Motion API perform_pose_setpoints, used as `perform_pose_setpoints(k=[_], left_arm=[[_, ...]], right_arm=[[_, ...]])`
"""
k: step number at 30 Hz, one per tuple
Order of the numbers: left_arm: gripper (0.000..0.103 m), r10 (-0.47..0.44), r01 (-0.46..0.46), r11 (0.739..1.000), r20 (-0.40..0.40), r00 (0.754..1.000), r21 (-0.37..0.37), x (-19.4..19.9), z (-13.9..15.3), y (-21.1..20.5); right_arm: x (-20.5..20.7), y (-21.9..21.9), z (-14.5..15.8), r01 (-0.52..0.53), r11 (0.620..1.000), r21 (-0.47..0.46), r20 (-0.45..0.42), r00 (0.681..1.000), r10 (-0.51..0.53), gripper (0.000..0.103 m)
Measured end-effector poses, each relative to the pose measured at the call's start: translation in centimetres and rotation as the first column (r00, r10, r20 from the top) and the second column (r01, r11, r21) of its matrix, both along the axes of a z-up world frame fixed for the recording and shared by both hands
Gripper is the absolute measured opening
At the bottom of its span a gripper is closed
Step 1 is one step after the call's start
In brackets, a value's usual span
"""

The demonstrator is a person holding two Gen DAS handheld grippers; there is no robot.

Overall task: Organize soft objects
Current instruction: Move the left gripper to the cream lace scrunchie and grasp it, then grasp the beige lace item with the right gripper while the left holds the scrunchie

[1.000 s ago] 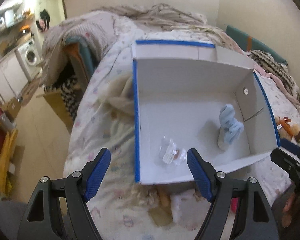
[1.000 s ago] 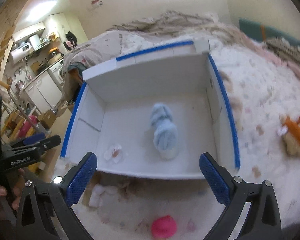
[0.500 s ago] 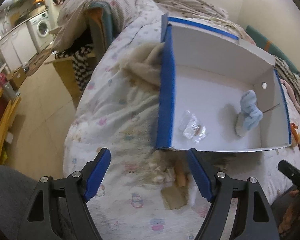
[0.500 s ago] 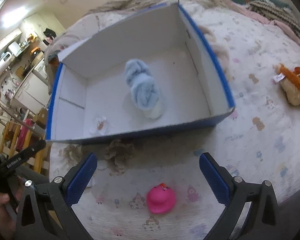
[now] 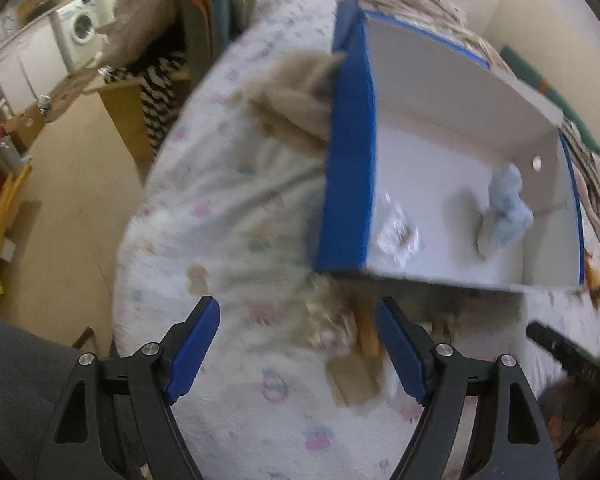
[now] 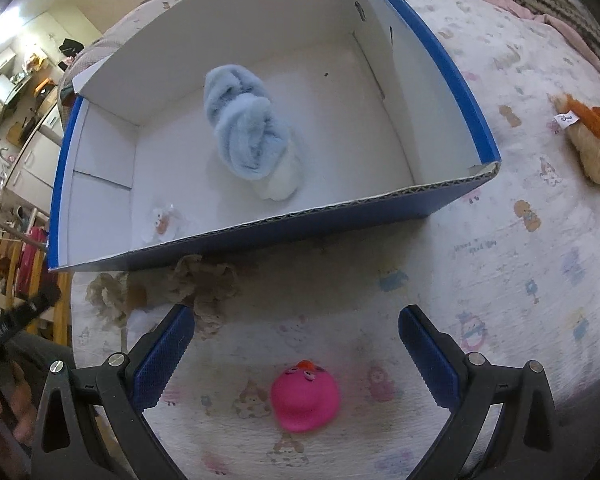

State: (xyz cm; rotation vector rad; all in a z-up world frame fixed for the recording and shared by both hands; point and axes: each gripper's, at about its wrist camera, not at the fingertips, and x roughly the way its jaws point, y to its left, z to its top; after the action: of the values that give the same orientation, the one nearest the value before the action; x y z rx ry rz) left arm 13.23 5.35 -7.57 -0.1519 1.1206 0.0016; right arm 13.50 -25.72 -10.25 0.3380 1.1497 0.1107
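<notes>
Reading "Disney", white tag point(image 6: 566, 119) on plush toy point(image 6: 588, 144)

Warm, dim indoor light fills both fisheye views, which bend straight lines and darken to black at the rounded corners. The left wrist view is heavily motion-blurred: the bed point(image 5: 228, 216) and the box point(image 5: 346, 168) smear, and only the left hand-held gripper point(image 5: 298, 350) stays crisp. The right wrist view is sharp, the box point(image 6: 440, 60) interior evenly lit, with a soft shadow beside the blue plush point(image 6: 246, 120). A ceiling glare burns at upper left of that box.
</notes>
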Motion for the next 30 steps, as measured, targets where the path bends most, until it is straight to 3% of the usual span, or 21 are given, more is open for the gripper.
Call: perform_pose_setpoints(k=[4,8,10,12,15,21,30], left_arm=[[0.077,-0.036,0.037,0.999,-0.121,0.992,0.008,1.5,-3.0,-1.6],[0.055,-0.003,-0.004,0.999,-0.218,0.976,-0.032,3.1,-5.4,-1.6],[0.053,0.011,-0.035,0.995,-0.254,0.967,-0.090,3.7,-6.5,-1.4],[0.031,0.017,-0.050,0.992,-0.275,0.961,-0.114,4.0,-7.3,-1.5],[0.017,0.002,-0.041,0.991,-0.285,0.959,-0.130,4.3,-7.6,-1.8],[0.015,-0.011,0.000,0.999,-0.208,0.978,-0.053,3.2,-5.3,-2.4],[0.016,0.037,-0.043,0.999,-0.168,0.985,-0.033,0.2,-3.0,-1.6]], right_arm=[[0.1,-0.3,-0.1,0.002,1.000,0.013,-0.002,1.000,-0.002,0.103],[0.3,-0.3,-0.4,-0.001,1.000,0.010,-0.011,1.000,0.001,0.103],[0.3,-0.2,-0.5,0.000,1.000,0.006,-0.014,1.000,0.001,0.103],[0.4,-0.3,-0.6,0.002,1.000,0.007,-0.017,1.000,-0.002,0.103],[0.6,-0.2,-0.8,0.006,1.000,0.006,-0.021,1.000,-0.006,0.103],[0.9,0.2,-1.1,0.000,1.000,0.001,-0.027,1.000,0.000,0.103],[2.0,2.2,-1.2,-0.072,0.992,0.099,-0.043,0.996,0.077,0.103]])
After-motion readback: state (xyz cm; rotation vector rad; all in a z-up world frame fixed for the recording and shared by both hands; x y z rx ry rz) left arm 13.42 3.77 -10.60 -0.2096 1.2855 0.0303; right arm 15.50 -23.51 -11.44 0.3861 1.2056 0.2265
